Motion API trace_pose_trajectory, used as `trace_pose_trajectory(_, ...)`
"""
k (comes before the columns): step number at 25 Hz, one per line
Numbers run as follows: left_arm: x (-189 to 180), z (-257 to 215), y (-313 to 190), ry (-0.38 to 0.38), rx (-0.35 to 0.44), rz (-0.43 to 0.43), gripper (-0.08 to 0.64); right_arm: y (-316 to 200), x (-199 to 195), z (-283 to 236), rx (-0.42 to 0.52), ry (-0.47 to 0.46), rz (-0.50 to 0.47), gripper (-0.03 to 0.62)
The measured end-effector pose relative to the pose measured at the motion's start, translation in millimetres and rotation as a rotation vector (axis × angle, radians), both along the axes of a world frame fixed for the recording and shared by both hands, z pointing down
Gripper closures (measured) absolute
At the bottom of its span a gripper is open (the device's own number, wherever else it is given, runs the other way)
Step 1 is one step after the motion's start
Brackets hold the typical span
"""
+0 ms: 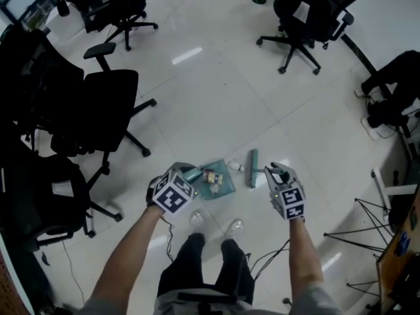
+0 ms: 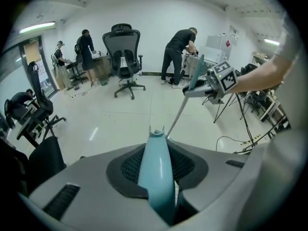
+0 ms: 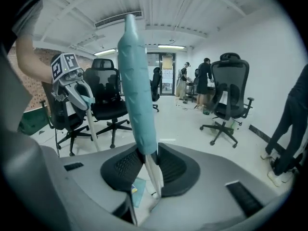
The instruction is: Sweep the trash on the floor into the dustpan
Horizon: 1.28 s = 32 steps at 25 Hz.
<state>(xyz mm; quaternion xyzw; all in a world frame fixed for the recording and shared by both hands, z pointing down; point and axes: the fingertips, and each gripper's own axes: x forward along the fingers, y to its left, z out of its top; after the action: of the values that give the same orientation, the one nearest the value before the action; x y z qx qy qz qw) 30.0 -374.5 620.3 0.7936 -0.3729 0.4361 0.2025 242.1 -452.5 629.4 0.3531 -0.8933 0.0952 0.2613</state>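
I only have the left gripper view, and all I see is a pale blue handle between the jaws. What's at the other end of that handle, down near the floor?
Observer: A teal dustpan. The head view shows it low at the floor, just ahead of the person's shoes.
Operator: Is anything in it yet?
Observer: Yes, several small pieces of trash lie in the pan.
Operator: Is any trash still outside it?
Observer: One small pale piece lies on the floor between the dustpan and the head of the broom.
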Motion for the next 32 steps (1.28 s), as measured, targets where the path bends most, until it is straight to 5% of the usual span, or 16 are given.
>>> trace_pose_trajectory(16, 11.9, 2.7, 7.3, -0.019, -0.007, -0.035, 0.448, 43.0, -53.7, -24.1, -0.215, -0.286, -0.316, 0.5)
trace_pose_trajectory(24, -4.4, -3.7, 45.3, -0.016, -0.002, -0.096, 0.448, 61.1, -59.3, -81.2, -0.11, -0.282, -0.343, 0.5)
trace_pose_trajectory(32, -45.9, -9.9, 80.2, 0.046, 0.049, -0.122, 0.448, 92.1, -72.3, -112.6, -0.037, -0.241, -0.258, 0.5)
